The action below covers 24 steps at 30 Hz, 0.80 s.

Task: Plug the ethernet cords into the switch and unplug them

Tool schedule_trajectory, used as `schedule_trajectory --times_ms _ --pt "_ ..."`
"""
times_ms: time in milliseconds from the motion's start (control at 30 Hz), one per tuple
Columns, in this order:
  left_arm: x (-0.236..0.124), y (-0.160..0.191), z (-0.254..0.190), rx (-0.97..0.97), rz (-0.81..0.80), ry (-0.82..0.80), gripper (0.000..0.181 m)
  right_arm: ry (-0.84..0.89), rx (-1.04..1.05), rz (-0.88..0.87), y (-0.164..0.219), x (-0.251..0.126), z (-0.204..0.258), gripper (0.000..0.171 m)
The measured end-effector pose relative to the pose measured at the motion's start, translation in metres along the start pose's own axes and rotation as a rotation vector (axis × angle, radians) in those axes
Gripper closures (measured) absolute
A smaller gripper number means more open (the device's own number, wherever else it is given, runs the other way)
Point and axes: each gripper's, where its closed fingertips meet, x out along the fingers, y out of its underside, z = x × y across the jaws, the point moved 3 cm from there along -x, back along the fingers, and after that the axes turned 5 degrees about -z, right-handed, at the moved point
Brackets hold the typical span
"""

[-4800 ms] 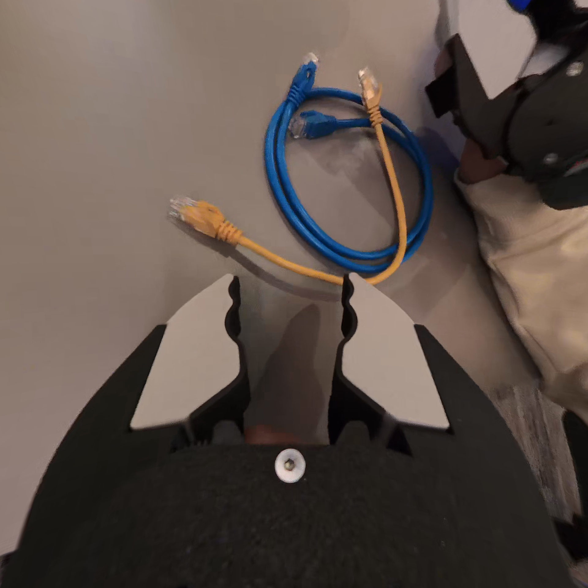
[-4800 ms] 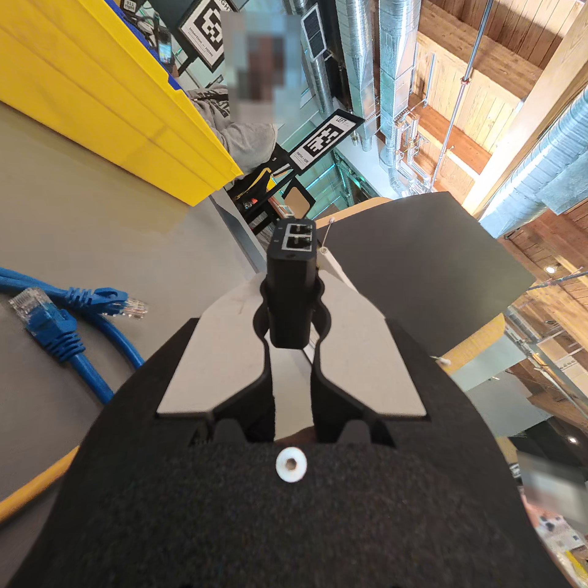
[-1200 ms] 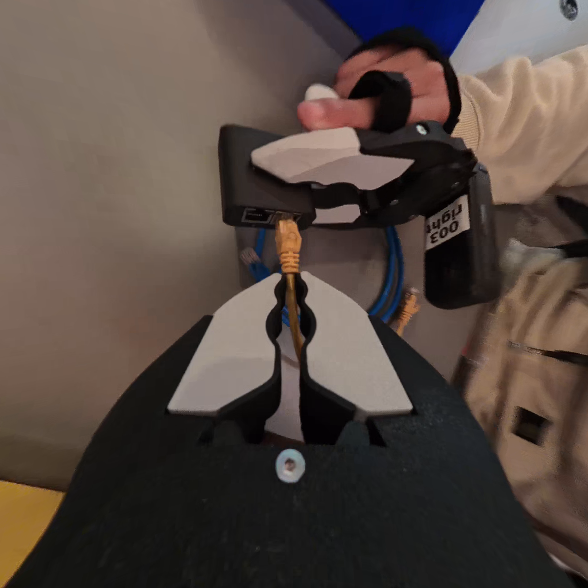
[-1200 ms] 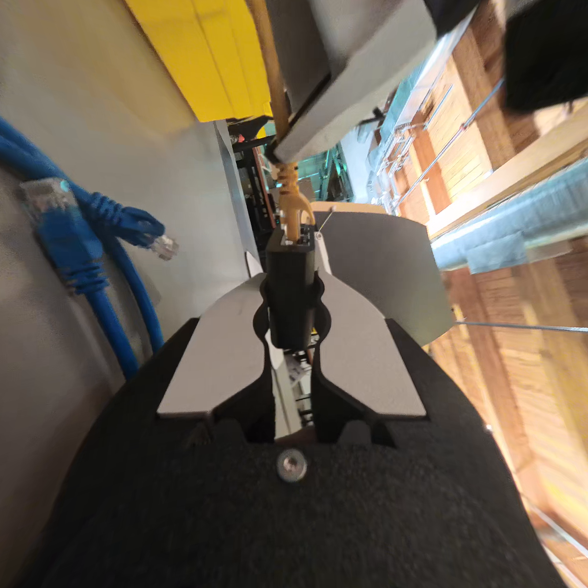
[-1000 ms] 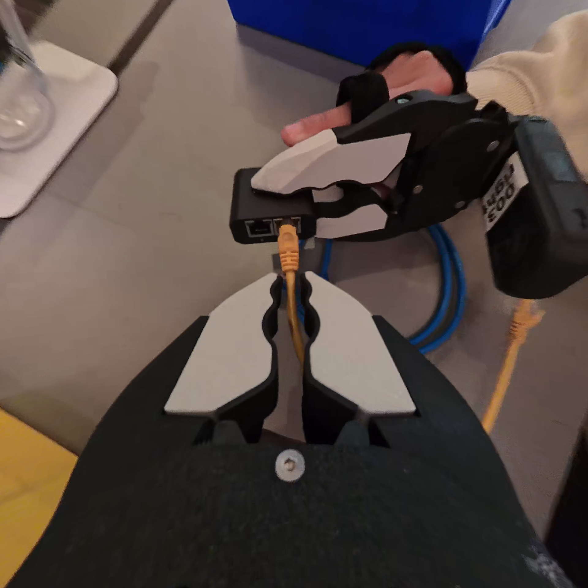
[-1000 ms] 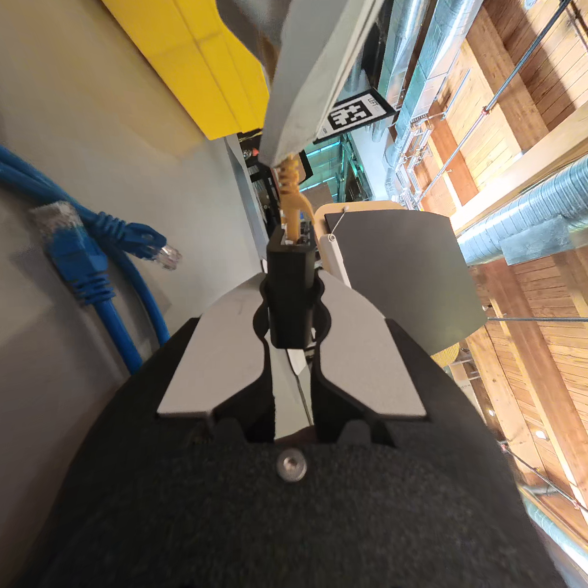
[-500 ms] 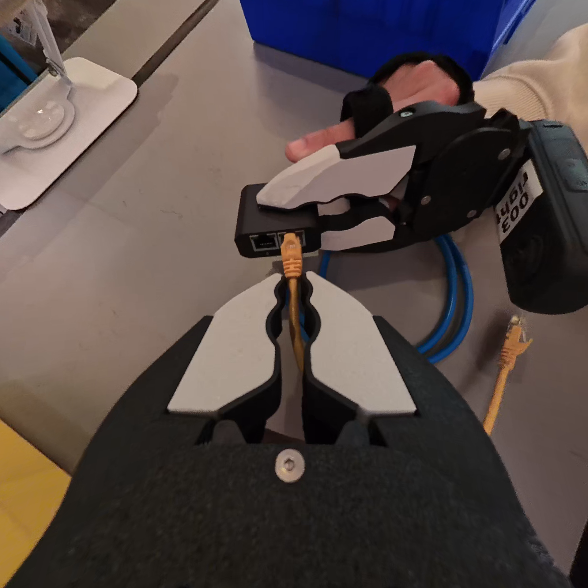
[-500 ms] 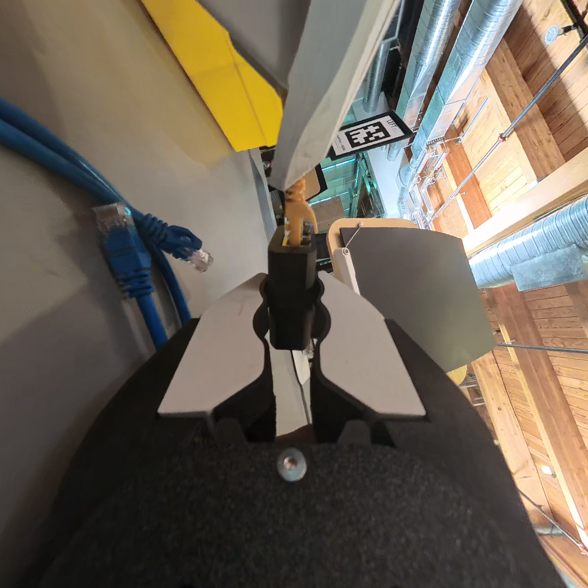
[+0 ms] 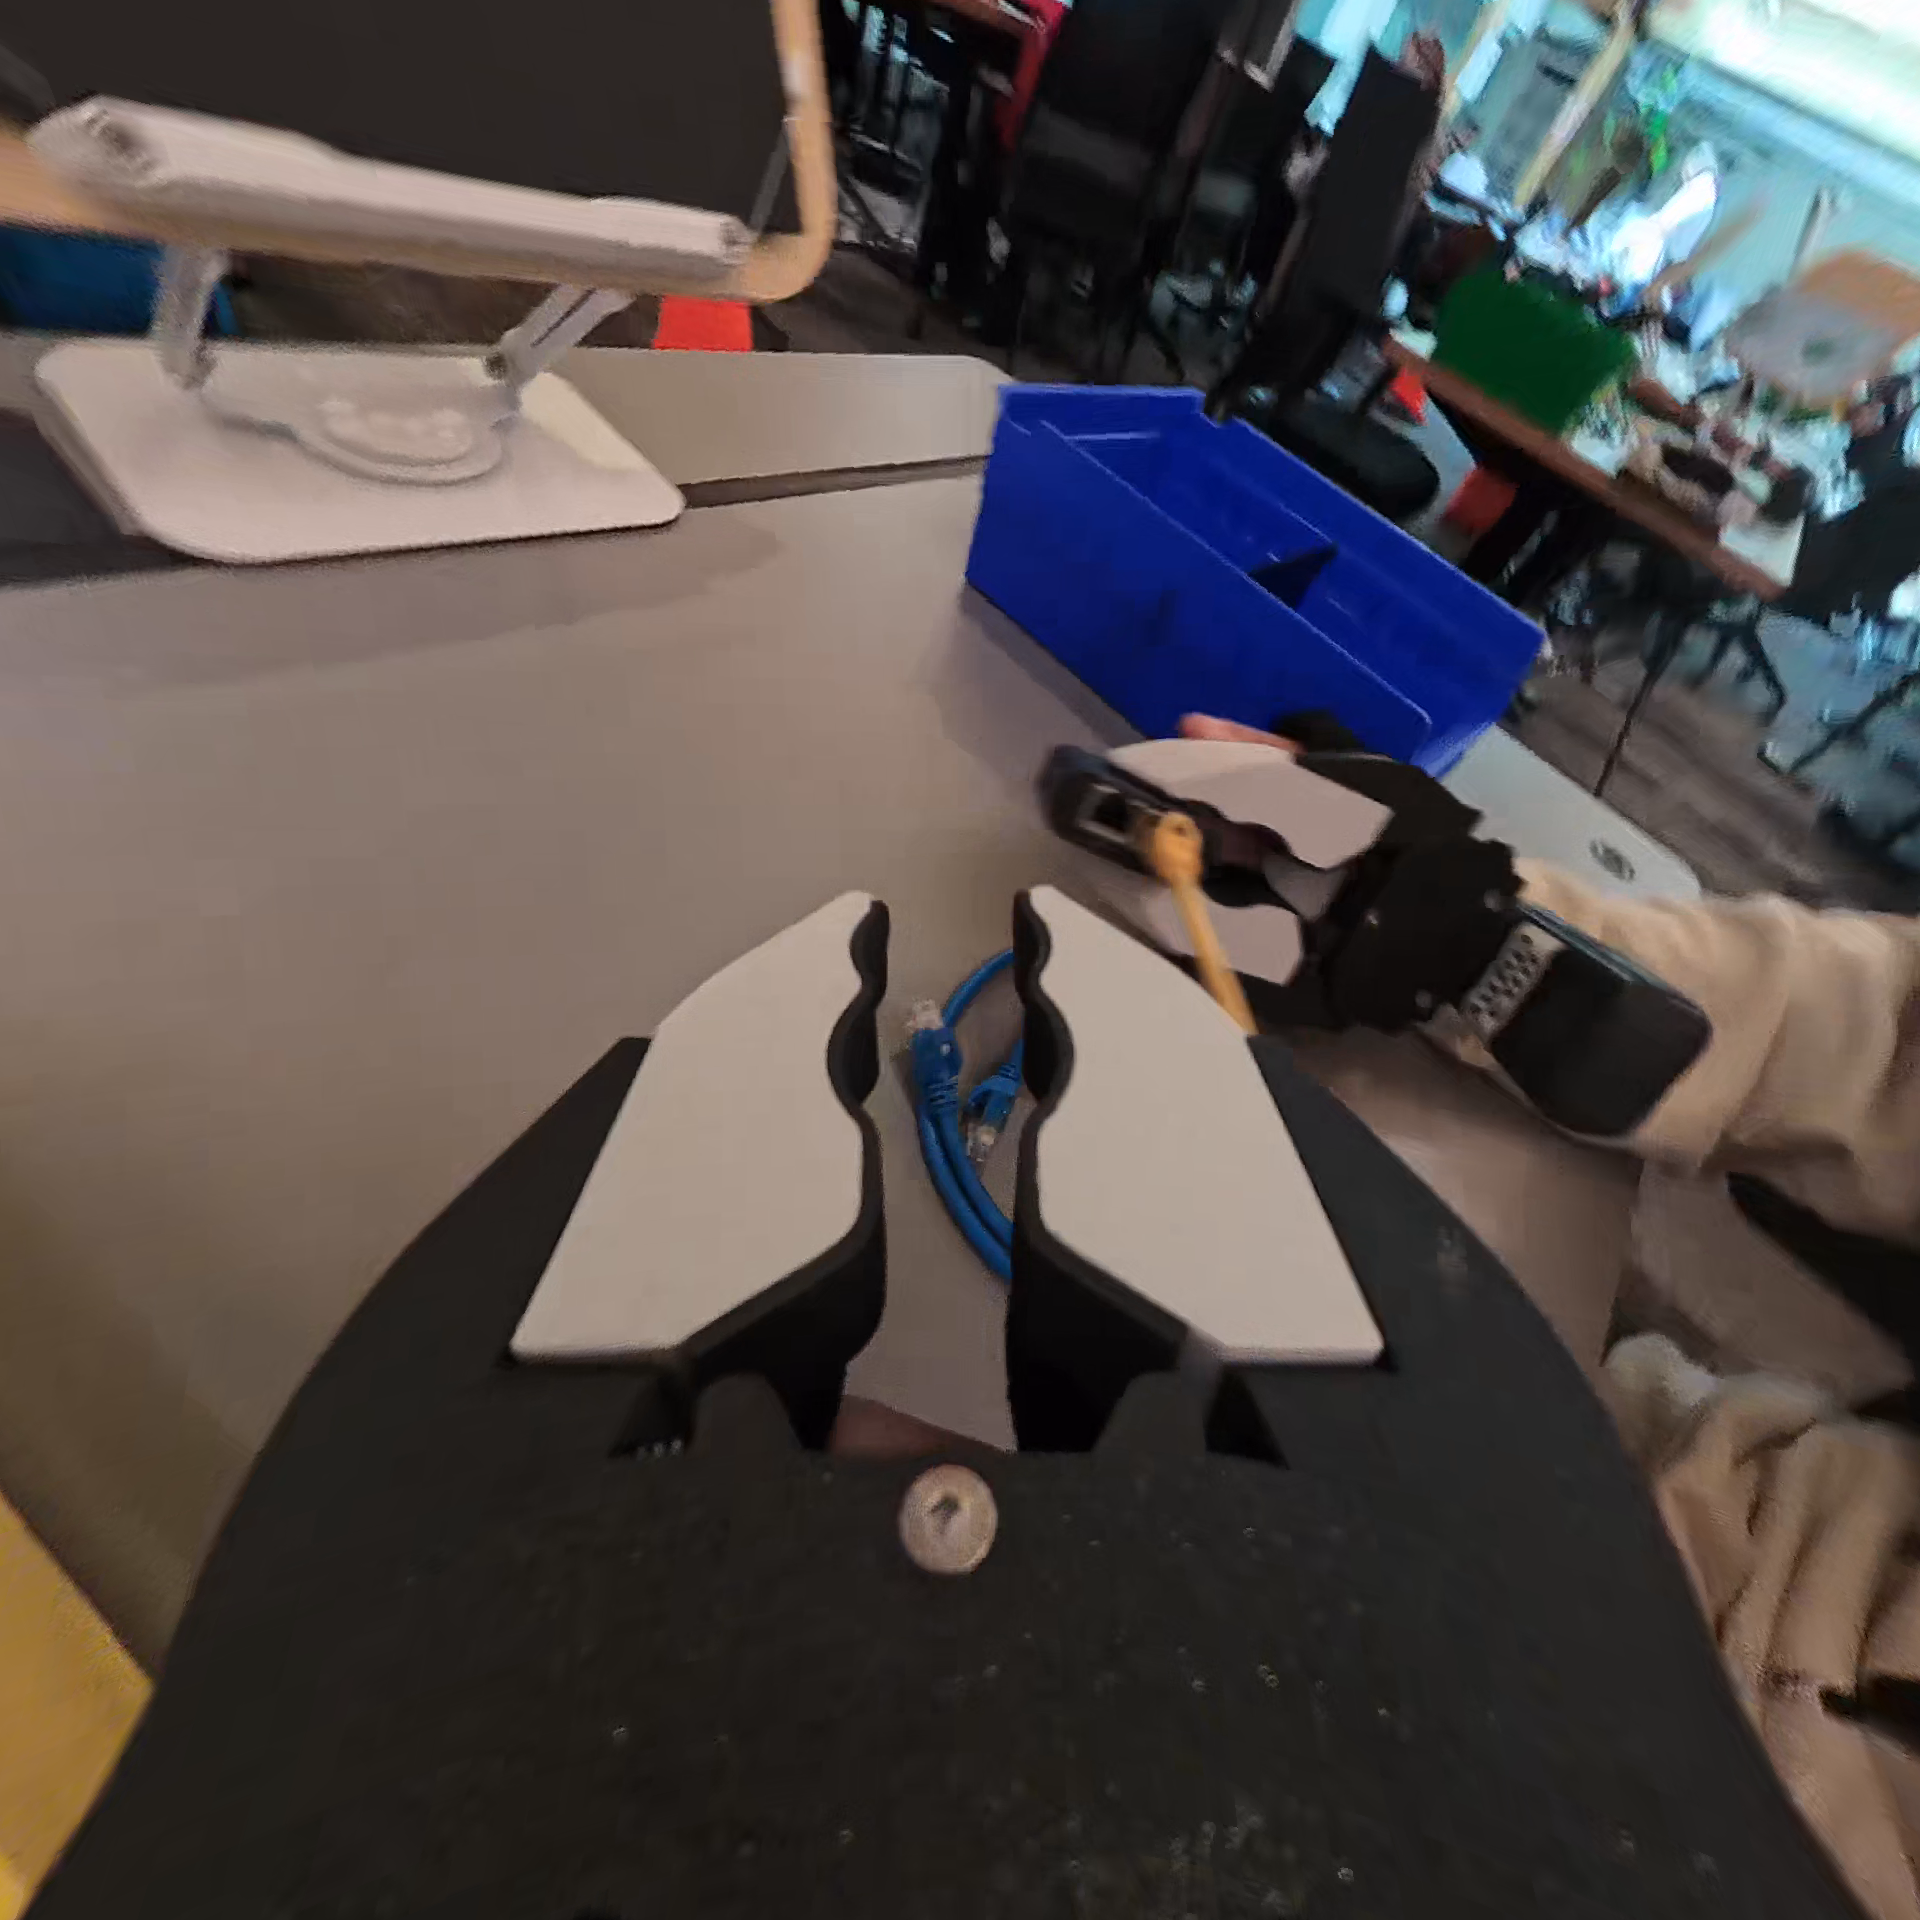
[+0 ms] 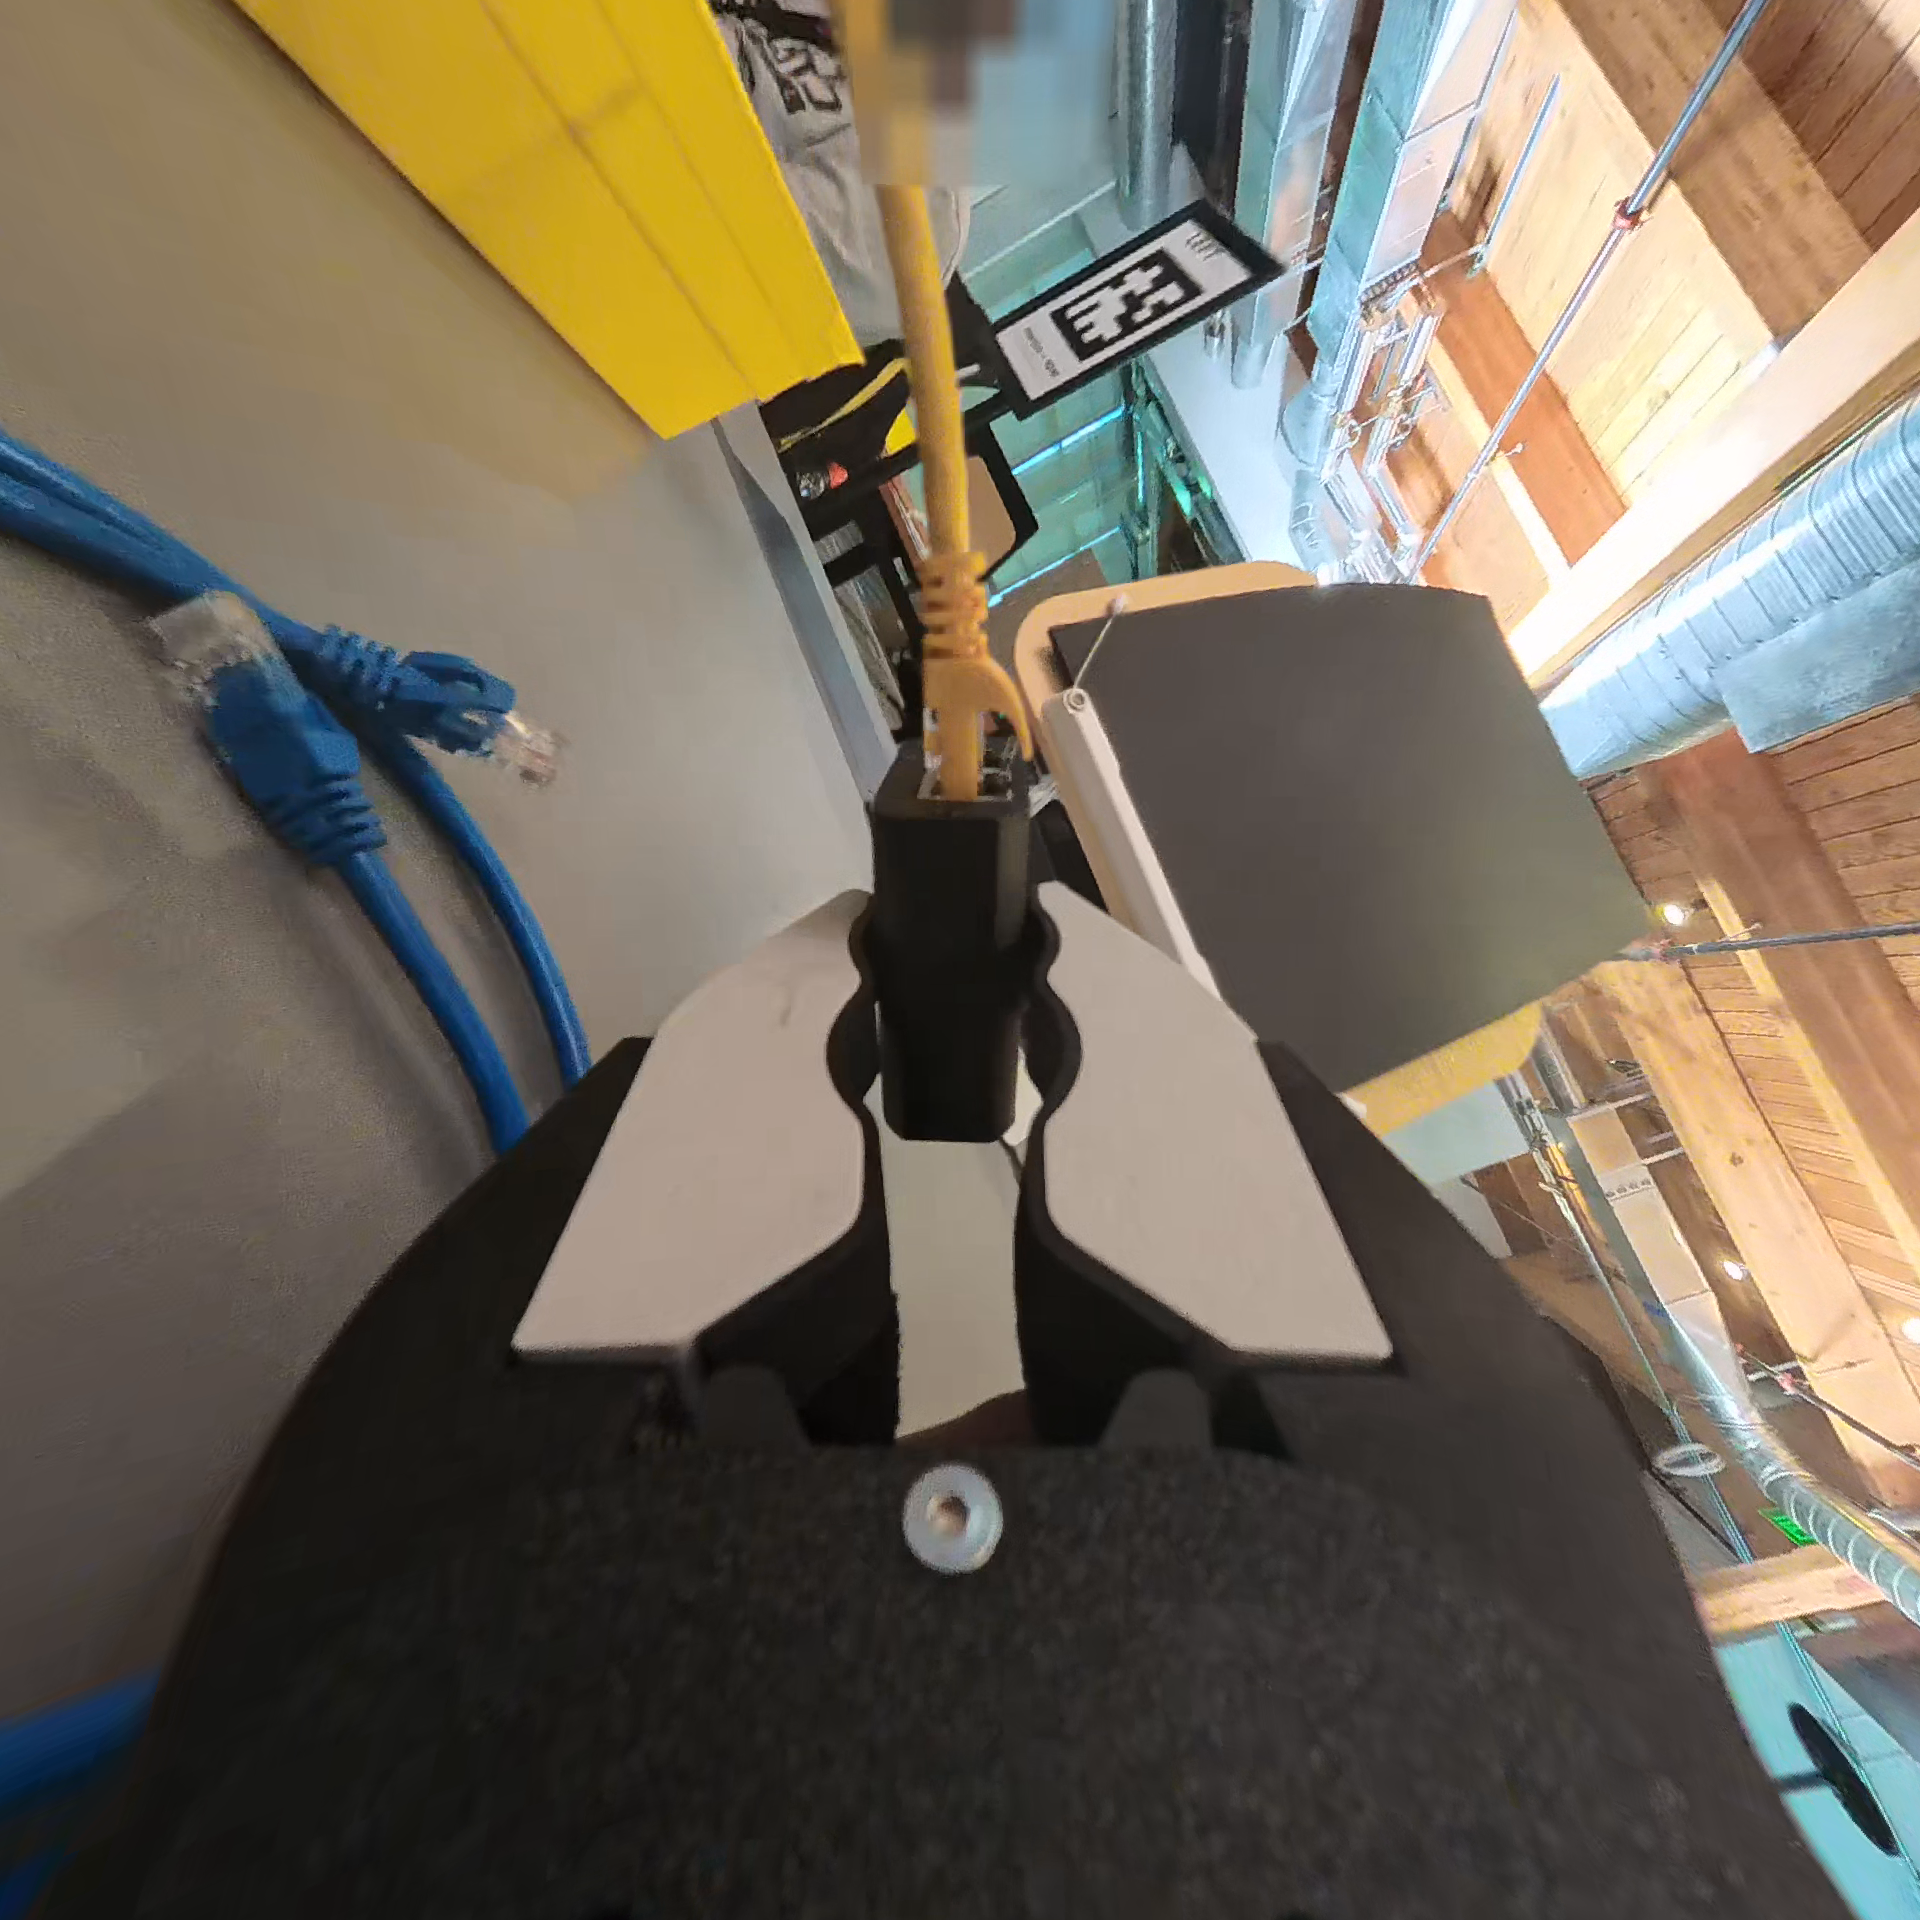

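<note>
Boxy matte-black switch sits pinched in right tool, ribbed yellow cord plugged in; left tool spread, empty.

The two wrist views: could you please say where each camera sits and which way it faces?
Left wrist view: on the left gripper, jaws open, facing the grey table and blue bin; a beige sleeve shows.
Right wrist view: on the right gripper, facing the ceiling.
Shared: black switch, yellow ethernet cord, blue ethernet cord.
</note>
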Motion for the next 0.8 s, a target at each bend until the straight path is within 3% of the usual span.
schedule_trajectory --times_ms 100,200,300,433,600,800 --pt "0.01 0.033 0.015 -0.04 0.081 -0.114 0.157 0.022 0.02 -0.042 -0.007 -0.015 -0.005 0.147" --pt "0.034 0.076 0.01 0.101 0.238 -0.274 0.15 0.044 0.042 -0.077 -0.013 -0.023 -0.01 0.147" --pt "0.05 0.095 0.009 0.214 0.319 -0.418 0.153 0.037 0.071 -0.08 -0.012 -0.023 -0.012 0.147" --pt "0.062 0.105 0.003 0.196 0.35 -0.389 0.153 0.024 0.121 -0.094 -0.013 -0.024 -0.014 0.147" --pt "0.068 0.109 -0.003 0.24 0.389 -0.368 0.17 0.001 0.132 -0.104 -0.016 -0.023 -0.012 0.147" --pt "0.073 0.11 -0.002 0.344 0.452 -0.346 0.171 -0.016 0.091 -0.106 -0.02 -0.021 -0.006 0.147"
